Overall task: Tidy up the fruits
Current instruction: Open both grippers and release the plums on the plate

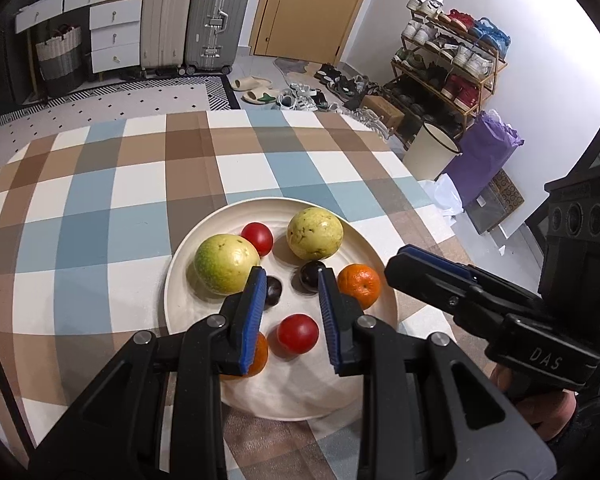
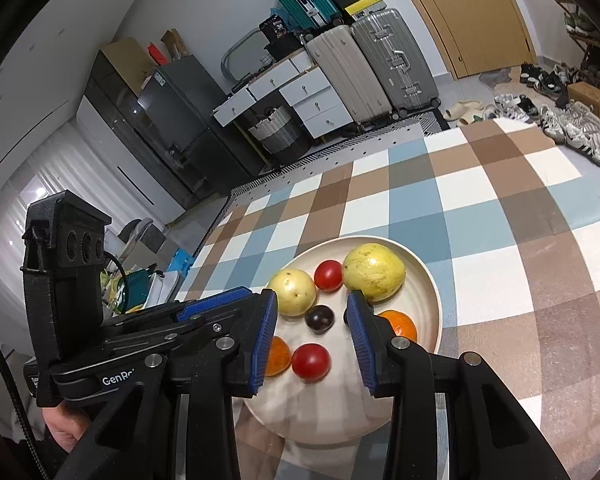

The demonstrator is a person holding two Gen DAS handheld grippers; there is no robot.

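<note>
Fruits are all sitting on a round cream plate [image 1: 188, 280] near the table's front edge: two yellow-green guavas [image 1: 315, 233] [image 1: 225, 263], two red tomatoes [image 1: 298, 333] [image 1: 257, 237], two dark plums [image 1: 311, 275] [image 1: 273, 288], two oranges [image 1: 359, 285] [image 1: 260, 354]. Left gripper [image 1: 290, 280] is hovering above the plate, jaws spread wide, holding nothing; near tomato showing between its blue pads [image 1: 250, 320]. Right gripper [image 2: 312, 304] is also hanging over the plate, jaws gaping, empty. Plate is resting on a checked tablecloth [image 1: 140, 184]. Suitcases [image 1: 216, 16] and a shoe rack [image 1: 448, 60] are standing behind.
</note>
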